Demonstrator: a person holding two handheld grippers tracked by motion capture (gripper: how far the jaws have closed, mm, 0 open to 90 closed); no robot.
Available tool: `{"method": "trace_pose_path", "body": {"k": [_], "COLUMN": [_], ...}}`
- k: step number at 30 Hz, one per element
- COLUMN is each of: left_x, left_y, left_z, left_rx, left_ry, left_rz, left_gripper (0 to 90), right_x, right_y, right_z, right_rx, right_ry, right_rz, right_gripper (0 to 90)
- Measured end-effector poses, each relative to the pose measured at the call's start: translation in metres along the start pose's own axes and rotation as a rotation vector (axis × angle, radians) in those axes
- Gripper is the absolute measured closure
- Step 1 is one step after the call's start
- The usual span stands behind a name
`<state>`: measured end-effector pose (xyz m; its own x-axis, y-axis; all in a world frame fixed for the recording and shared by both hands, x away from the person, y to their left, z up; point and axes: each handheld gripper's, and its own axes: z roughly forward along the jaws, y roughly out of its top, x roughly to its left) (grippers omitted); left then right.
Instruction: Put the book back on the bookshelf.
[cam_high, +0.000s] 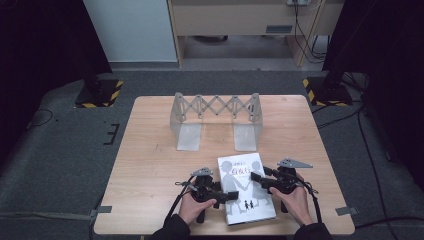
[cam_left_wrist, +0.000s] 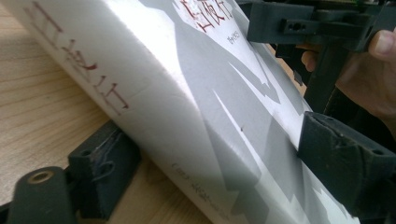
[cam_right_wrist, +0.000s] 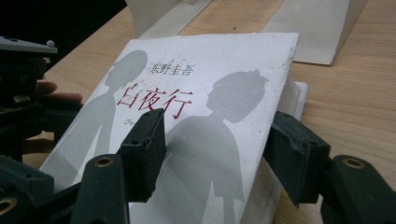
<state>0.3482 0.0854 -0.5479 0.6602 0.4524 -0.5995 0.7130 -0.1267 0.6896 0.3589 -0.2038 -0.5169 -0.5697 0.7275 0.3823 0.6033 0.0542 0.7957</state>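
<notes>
A white paperback book (cam_high: 245, 190) with grey silhouettes and red title characters lies near the table's front edge. My left gripper (cam_high: 231, 196) comes in at its spine side. In the left gripper view one pad sits under the spine and the other on the cover of the book (cam_left_wrist: 210, 93), so the left gripper (cam_left_wrist: 224, 161) is shut on it. My right gripper (cam_high: 256, 179) is at the opposite side. In the right gripper view one pad rests on the cover of the book (cam_right_wrist: 201, 116) and the other presses the page edge, the right gripper (cam_right_wrist: 219, 149) shut on it.
An expanding metal bookstand (cam_high: 216, 117) with two upright end plates stands at the back middle of the wooden table (cam_high: 150, 165), and its base plates (cam_right_wrist: 308, 32) lie just beyond the book. Tripod feet with yellow-black tape stand on the floor at both back corners.
</notes>
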Motion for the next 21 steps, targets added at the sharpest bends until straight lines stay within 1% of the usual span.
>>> {"method": "trace_pose_path", "body": {"k": [2,5,7,10,12,13,14,16,21], "left_x": [-0.0006,-0.0014,-0.0026,-0.0035,-0.0037,-0.0037,-0.0039,-0.0035,-0.0036], "left_y": [-0.0002,-0.0004,-0.0014,-0.0026,-0.0031,-0.0031,-0.0032,-0.0032,-0.0032], "left_z": [0.0004,0.0003,0.0005,0.0,0.0001,0.0001,0.0003,0.0002,0.0001], "left_rx": [0.0,0.005,-0.002,-0.009,-0.016,-0.016,-0.017,-0.018,-0.024], "left_ry": [0.0,0.003,0.012,0.016,0.018,0.018,0.018,0.016,0.02], "left_rz": [0.003,0.011,0.006,-0.002,-0.008,-0.008,-0.008,-0.011,-0.014], "left_gripper": [10.4,9.8,9.6,9.5,9.4,9.2,8.9,8.8,9.2], "right_x": [0.0005,0.0013,0.0026,0.001,0.0002,0.0002,-0.0015,-0.0016,-0.0017], "right_y": [0.0001,-0.0002,0.0,-0.001,-0.0024,-0.0024,-0.0037,-0.0041,-0.0041], "right_z": [0.0006,0.0004,0.0009,0.0018,0.0025,0.0025,0.0028,0.003,0.0034], "right_rx": [0.003,-0.003,-0.002,-0.005,-0.011,-0.011,-0.012,-0.01,-0.011], "right_ry": [0.002,0.001,0.0,0.006,0.009,0.009,0.015,0.018,0.013], "right_rz": [0.004,-0.005,0.006,0.004,0.019,0.019,0.033,0.045,0.045], "right_gripper": [40.0,40.1,40.2,40.3,40.3,40.3,40.3,40.2,40.3]}}
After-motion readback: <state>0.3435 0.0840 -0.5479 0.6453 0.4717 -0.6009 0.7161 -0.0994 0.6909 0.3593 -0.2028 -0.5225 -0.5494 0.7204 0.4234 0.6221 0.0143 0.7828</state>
